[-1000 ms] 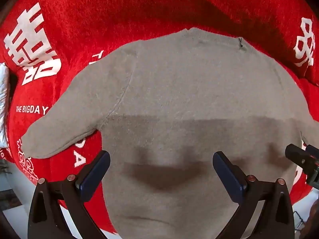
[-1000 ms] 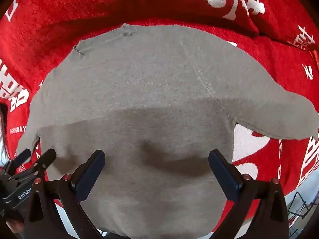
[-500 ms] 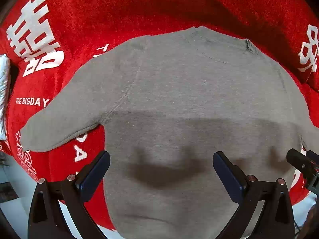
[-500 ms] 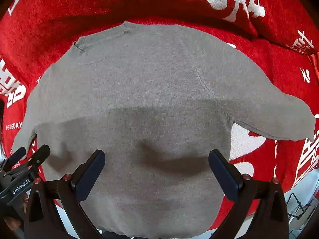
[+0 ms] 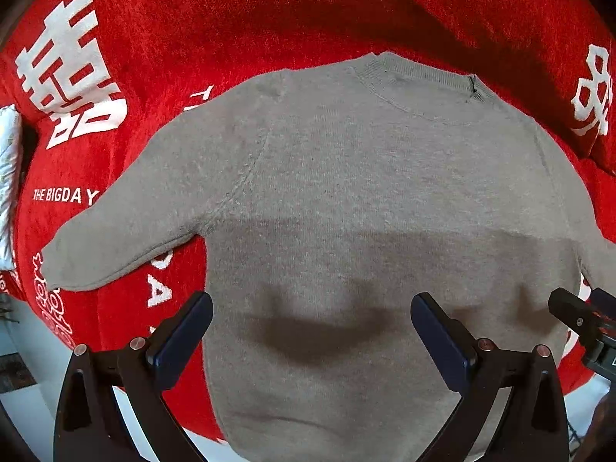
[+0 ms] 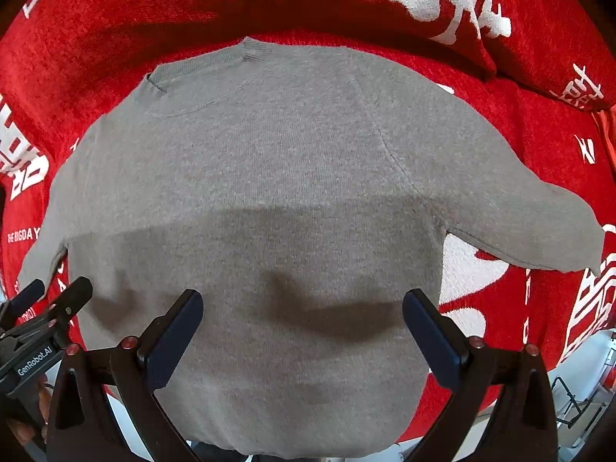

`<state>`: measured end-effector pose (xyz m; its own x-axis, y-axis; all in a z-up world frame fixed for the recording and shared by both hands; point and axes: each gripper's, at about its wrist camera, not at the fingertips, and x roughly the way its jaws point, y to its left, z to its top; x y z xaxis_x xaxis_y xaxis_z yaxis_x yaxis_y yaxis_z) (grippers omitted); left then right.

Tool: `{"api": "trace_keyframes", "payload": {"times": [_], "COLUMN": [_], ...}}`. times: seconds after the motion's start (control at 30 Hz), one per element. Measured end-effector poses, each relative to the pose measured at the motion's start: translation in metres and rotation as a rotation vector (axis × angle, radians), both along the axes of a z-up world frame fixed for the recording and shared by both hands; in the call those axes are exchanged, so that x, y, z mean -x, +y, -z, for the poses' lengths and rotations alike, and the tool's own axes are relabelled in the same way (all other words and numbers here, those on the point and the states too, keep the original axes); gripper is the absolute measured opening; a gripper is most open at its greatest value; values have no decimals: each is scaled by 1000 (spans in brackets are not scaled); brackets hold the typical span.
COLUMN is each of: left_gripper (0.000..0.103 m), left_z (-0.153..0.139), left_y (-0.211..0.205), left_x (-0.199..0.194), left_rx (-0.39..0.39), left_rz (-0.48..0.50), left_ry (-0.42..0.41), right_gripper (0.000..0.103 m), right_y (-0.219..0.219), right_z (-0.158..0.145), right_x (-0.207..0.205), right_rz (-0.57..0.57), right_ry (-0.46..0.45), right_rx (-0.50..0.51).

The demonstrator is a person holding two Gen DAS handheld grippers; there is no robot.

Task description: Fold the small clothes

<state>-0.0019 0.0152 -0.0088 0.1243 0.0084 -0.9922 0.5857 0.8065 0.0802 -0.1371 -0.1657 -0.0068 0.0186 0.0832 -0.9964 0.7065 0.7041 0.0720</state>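
Observation:
A small grey-brown knit sweater [image 5: 365, 200] lies flat on a red plush blanket [image 5: 192, 30], neck away from me, both sleeves spread outward. It also shows in the right wrist view [image 6: 277, 177]. My left gripper [image 5: 312, 331] is open and empty, hovering above the sweater's lower left body. My right gripper [image 6: 302, 327] is open and empty above the lower right body. The left sleeve [image 5: 127, 231] points down-left, the right sleeve [image 6: 531, 227] points down-right. Each gripper shows at the edge of the other's view.
The red blanket [image 6: 539, 123] has white characters and the words "THE BIGDAY". A raised red fold runs along the back. A pale floor shows past the blanket's near edge [image 5: 34, 404]. A white patterned object [image 5: 7, 177] sits at the far left.
Both grippers have drawn back slightly, so the sweater sits a little lower in view. The sweater has not moved and both grippers stay open.

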Motion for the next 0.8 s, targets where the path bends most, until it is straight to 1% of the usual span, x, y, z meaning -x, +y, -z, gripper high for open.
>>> {"api": "trace_keyframes", "payload": {"times": [0.8], "left_gripper": [103], "left_z": [-2], "left_y": [6], "left_x": [4], "left_rx": [-13], "left_rz": [6], "left_ry": [1], "right_gripper": [103], "right_y": [8], "right_z": [1], "right_x": [3], "right_rz": [-6], "right_ry": [-6], "right_rx": [22]}}
